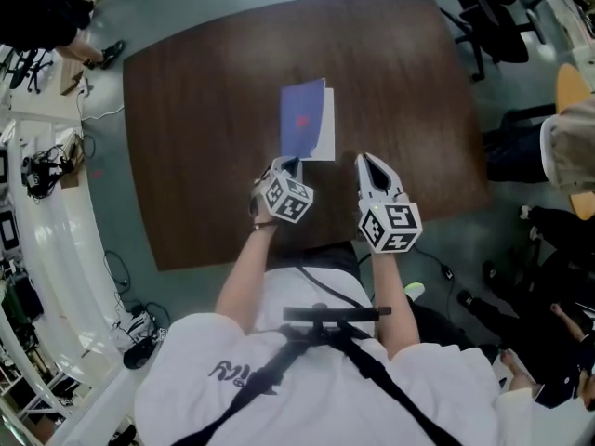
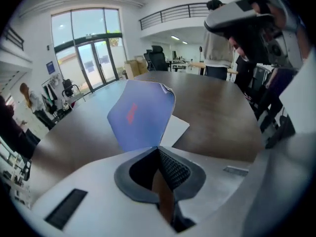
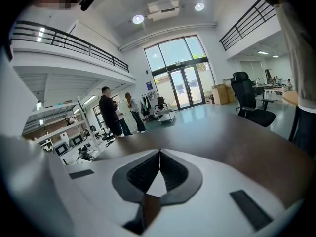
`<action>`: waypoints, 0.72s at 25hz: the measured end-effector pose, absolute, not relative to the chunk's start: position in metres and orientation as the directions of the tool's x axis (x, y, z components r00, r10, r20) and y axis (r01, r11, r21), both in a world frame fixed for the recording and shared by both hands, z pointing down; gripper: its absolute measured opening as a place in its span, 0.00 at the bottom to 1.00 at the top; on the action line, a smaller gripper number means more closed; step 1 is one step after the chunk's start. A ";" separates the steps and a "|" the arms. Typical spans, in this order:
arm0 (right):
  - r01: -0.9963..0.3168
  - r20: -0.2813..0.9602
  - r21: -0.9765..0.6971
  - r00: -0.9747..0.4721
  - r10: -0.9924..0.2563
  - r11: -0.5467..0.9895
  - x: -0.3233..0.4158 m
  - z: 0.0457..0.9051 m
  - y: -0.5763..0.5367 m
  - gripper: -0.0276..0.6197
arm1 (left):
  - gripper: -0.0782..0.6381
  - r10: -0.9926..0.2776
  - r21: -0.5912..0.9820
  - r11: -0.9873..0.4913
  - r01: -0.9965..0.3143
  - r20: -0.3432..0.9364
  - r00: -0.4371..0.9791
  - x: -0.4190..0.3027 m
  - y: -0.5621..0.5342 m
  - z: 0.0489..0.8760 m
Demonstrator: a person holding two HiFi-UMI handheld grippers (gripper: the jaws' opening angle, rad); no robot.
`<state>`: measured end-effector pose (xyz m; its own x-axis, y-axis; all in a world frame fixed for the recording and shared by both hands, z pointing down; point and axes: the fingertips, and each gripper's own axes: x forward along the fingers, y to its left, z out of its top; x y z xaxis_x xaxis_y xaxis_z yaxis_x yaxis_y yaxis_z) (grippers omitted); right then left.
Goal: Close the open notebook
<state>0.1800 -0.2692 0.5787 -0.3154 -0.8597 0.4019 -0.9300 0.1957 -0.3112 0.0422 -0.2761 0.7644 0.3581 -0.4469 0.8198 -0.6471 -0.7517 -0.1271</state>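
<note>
The notebook (image 1: pixel 303 117) lies in the middle of the dark brown table (image 1: pixel 186 110). Its blue cover (image 2: pixel 140 115), marked with a red spot, stands lifted and curled over the white page (image 2: pixel 174 130) beneath. My left gripper (image 1: pixel 288 163) is at the notebook's near edge, shut on the cover's lower edge, which comes out right at the jaw tips (image 2: pixel 158 148). My right gripper (image 1: pixel 369 160) hovers just right of the notebook, near its lower right corner. It is shut with nothing between its jaws (image 3: pixel 159 153), and it points across bare tabletop.
Black office chairs (image 1: pixel 497 17) stand off the table's far right corner. A seated person (image 1: pixel 558 147) is at the right edge. White shelving with cables (image 1: pixel 37 184) runs along the left. People stand far off by the glass doors (image 3: pixel 116 113).
</note>
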 end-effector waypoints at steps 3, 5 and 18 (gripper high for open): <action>-0.932 0.407 -0.318 -0.300 -0.863 0.174 0.189 0.583 -0.267 0.05 | 0.13 -0.402 -0.160 -0.799 -0.579 0.859 0.318 0.052 -0.277 0.776; -0.933 0.409 -0.321 -0.291 -0.865 0.162 0.192 0.587 -0.264 0.05 | 0.13 -0.378 -0.184 -0.827 -0.532 0.882 0.282 0.053 -0.276 0.782; -0.929 0.373 -0.336 -0.286 -0.883 0.159 0.186 0.565 -0.260 0.05 | 0.13 -0.425 -0.202 -0.825 -0.527 0.838 0.343 0.057 -0.272 0.758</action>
